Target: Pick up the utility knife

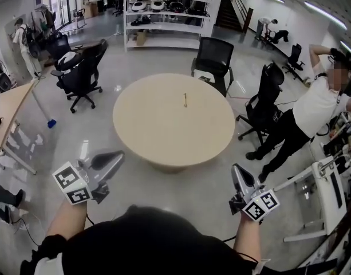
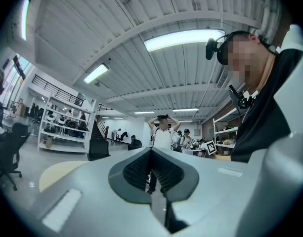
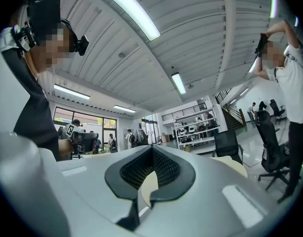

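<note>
The utility knife (image 1: pixel 185 99) is a small slim thing lying near the middle of the round beige table (image 1: pixel 164 133). In the head view both grippers are held in front of me, short of the table's near edge and well apart from the knife. My left gripper (image 1: pixel 113 158) is at the lower left and my right gripper (image 1: pixel 237 172) at the lower right. In the left gripper view the left gripper (image 2: pixel 151 152) has its jaws together with nothing between them. The right gripper (image 3: pixel 152 150) looks the same in its own view. A sliver of the table (image 2: pixel 57 174) shows past the left jaws.
Black office chairs stand round the table: one at the far side (image 1: pixel 212 59), one at the left (image 1: pixel 81 73), one at the right (image 1: pixel 267 102). A person (image 1: pixel 312 107) stands at the right with arms raised. A wooden desk (image 1: pixel 9 107) is at the left, a white rack (image 1: pixel 330 176) at the right.
</note>
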A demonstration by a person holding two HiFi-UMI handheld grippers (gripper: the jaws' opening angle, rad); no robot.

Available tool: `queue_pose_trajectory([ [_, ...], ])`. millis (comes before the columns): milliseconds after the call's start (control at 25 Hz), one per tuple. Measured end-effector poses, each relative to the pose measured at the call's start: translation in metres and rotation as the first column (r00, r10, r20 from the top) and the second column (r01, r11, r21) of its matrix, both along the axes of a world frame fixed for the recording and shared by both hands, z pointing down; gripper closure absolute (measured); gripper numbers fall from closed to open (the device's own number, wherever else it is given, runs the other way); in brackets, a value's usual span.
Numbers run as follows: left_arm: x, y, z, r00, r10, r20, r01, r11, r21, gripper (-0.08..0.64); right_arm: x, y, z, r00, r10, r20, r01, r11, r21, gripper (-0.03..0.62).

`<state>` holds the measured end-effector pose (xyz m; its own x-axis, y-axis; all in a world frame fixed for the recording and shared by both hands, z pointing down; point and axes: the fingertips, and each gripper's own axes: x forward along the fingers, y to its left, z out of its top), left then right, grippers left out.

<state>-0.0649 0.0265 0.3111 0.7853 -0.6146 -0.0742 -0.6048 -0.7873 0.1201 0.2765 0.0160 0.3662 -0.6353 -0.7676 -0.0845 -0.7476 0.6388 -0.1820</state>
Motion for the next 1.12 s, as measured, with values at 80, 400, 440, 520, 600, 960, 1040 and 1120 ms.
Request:
queue_pose_trajectory([
  [80, 0.0, -0.017, 0.005, 1.0, 0.02, -0.01, -0.02, 1.0, -0.011, 0.575, -0.002, -0.01, -0.001, 1.0, 0.014, -0.014, -0.014, 1.0, -0.001, 0.577],
  [400, -0.033, -0.109, 0.025, 0.991, 0.116, -0.069, -0.116, 0.993, 0.0, 0.575, -0.031, -0.064, -0.011, 0.987, 0.132, -0.089, -0.132, 0.991, -0.002, 0.577],
  [440, -0.039, -0.124, 0.024, 0.989, 0.131, -0.069, -0.131, 0.991, 0.012, 0.575, -0.039, -0.074, -0.015, 0.985, 0.148, -0.09, -0.148, 0.989, 0.012, 0.577],
  [520, -0.057, -0.156, 0.019, 0.985, 0.161, -0.066, -0.159, 0.986, 0.041, 0.575, -0.063, -0.098, -0.024, 0.982, 0.168, -0.09, -0.165, 0.985, 0.038, 0.577],
  [600, -0.081, -0.187, 0.014, 0.982, 0.177, -0.065, -0.173, 0.983, 0.063, 0.575, -0.088, -0.123, -0.029, 0.98, 0.181, -0.089, -0.177, 0.983, 0.051, 0.577],
  [960, -0.167, -0.278, 0.023, 0.985, 0.148, -0.085, -0.143, 0.988, 0.066, 0.575, -0.168, -0.21, -0.026, 0.976, 0.184, -0.114, -0.183, 0.983, 0.018, 0.577],
  [1040, -0.176, -0.289, 0.029, 0.985, 0.146, -0.089, -0.141, 0.988, 0.055, 0.575, -0.179, -0.224, -0.024, 0.975, 0.178, -0.129, -0.179, 0.984, 0.009, 0.576],
  [1120, -0.188, -0.298, 0.032, 0.987, 0.135, -0.091, -0.131, 0.99, 0.046, 0.575, -0.187, -0.236, -0.025, 0.976, 0.171, -0.136, -0.173, 0.985, 0.001, 0.577],
])
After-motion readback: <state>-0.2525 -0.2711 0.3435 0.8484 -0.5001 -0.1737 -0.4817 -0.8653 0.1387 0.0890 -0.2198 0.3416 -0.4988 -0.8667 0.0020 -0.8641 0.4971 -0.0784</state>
